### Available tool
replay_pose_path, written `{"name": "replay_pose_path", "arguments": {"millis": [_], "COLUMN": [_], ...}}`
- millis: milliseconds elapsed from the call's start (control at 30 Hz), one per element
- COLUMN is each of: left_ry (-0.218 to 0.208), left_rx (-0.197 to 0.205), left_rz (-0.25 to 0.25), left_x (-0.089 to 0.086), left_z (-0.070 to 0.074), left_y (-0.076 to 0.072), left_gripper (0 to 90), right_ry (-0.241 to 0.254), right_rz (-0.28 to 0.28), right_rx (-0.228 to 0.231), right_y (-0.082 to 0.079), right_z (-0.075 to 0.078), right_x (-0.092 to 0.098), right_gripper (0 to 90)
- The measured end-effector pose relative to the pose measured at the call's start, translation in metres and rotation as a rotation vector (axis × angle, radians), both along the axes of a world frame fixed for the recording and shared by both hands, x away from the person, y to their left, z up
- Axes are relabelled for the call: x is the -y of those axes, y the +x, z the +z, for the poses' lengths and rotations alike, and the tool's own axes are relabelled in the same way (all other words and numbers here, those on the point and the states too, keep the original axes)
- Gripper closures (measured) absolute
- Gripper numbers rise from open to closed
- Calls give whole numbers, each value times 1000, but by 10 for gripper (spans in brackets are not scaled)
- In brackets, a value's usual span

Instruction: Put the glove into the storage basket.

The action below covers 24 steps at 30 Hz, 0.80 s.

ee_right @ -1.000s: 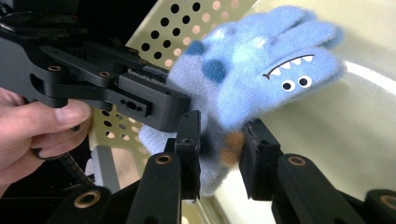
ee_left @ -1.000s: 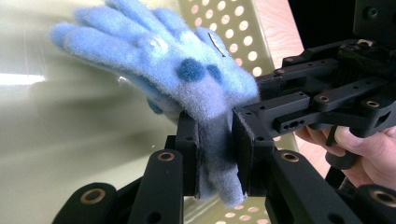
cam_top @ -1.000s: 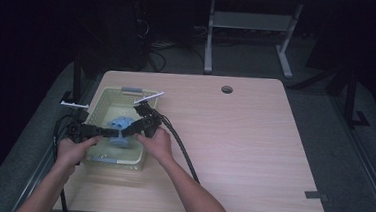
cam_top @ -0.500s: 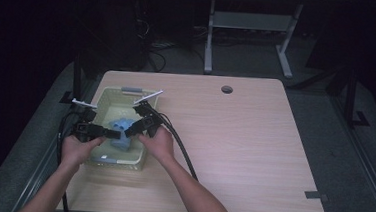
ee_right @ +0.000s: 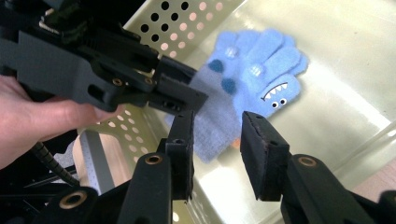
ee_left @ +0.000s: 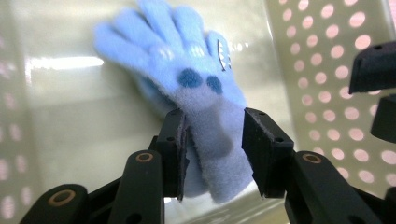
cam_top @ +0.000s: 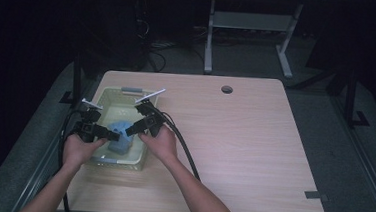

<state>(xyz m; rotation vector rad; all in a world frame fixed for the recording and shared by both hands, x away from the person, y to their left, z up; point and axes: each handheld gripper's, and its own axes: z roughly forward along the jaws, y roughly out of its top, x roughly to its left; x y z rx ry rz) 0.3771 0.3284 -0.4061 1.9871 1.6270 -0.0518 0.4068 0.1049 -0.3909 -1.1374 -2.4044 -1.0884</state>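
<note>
The glove point(ee_left: 196, 88) lies cuff-first between the released left tool's point(ee_left: 212, 149) just-opened jaws, with the released right tool point(ee_right: 217, 154) just-opened alongside.

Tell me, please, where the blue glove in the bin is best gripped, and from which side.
Probably at the grey cuff of the glove, coming from the cuff end, where the left gripper already straddles it. The glove lies flat on the bin floor, fingers pointing away, so the narrow cuff fits between the jaws, which have just been opening and do not press it.
</note>
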Motion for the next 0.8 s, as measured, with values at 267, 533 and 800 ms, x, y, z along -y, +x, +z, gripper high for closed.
{"name": "replay_pose_path", "arguments": {"millis": [267, 533, 800], "left_ry": [38, 110, 198], "left_rx": [68, 26, -18], "left_rz": [16, -24, -49], "left_x": [-9, 8, 15], "left_z": [18, 9, -2], "left_y": [1, 11, 17], "left_gripper": [694, 735, 704], "right_ry": [10, 39, 76], "right_rz": [-1, -6, -6], "right_rx": [4, 5, 18], "right_y": [-2, -3, -7], "right_z": [6, 11, 17], "right_x": [8, 17, 25], "right_gripper": [625, 626, 621]}}
